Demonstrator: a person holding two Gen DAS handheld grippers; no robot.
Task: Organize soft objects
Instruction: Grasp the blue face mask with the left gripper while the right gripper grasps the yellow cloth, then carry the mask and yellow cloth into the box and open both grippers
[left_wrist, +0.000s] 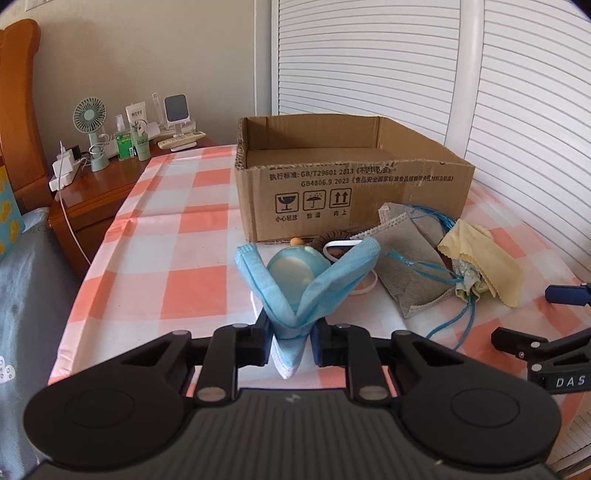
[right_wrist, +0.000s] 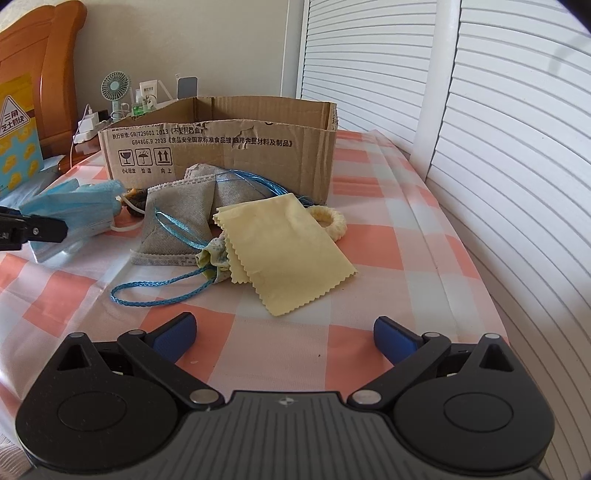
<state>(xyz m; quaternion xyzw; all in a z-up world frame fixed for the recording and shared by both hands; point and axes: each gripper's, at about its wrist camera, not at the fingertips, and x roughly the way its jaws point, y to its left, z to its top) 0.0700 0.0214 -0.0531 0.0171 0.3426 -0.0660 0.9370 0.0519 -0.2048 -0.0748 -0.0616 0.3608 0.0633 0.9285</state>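
- Nearest the lens, bottom centre of the left wrist view: left gripper (left_wrist: 289, 341), jaws clenched on a folded blue face mask (left_wrist: 306, 291), which fans up in a V above the fingers
- Left of frame, well apart from the work: wooden nightstand (left_wrist: 99, 184) with a small green fan (left_wrist: 90, 123) and bottles
- Centre, just behind the mask: round light-blue plush (left_wrist: 295, 267); behind that, open cardboard box (left_wrist: 351, 177) on the checked tablecloth (left_wrist: 166, 240); from this angle no objects show inside it
- Right of centre: grey drawstring pouch (left_wrist: 410, 269) with blue cord (right_wrist: 162, 291), yellow cloth (right_wrist: 284, 251) lying partly over it, cream knitted ring (right_wrist: 332, 221) just beside the box in the right wrist view
- Far right: right gripper (right_wrist: 285, 338), jaws spread wide, holding nothing, low over the tablecloth near the yellow cloth
- Step in hand, by my reading: mask picked, carry to box pending
- Next move calls for lifting over the near wall, then releasing inside; loose ear loops may snag
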